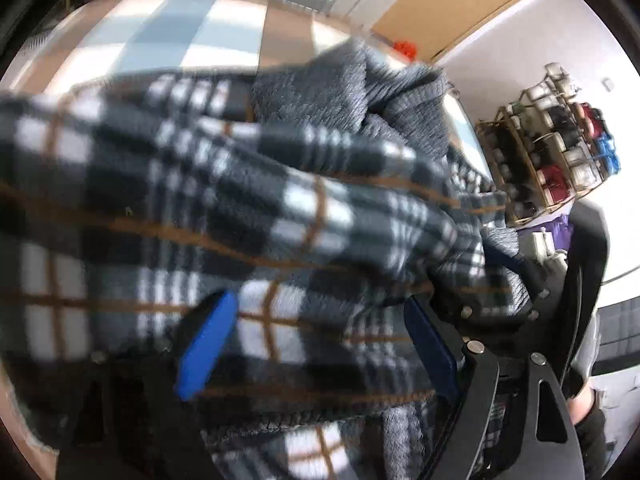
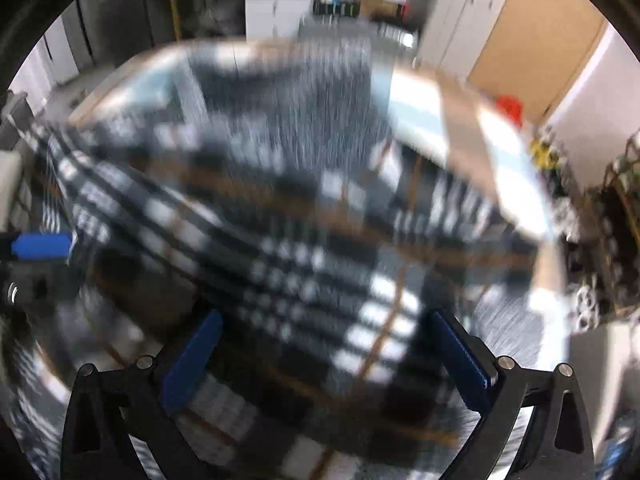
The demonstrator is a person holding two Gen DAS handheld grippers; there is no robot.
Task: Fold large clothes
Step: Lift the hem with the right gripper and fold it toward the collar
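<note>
Your left tongs stand spread over the plaid garment, which lies bunched on the checked table (grey lining showing at the far side). Your right tongs are spread too, with blurred plaid cloth between the pads, unpinched.

Storeroom-like workroom — white cabinets, cardboard sheet, stocked wire rack
</note>
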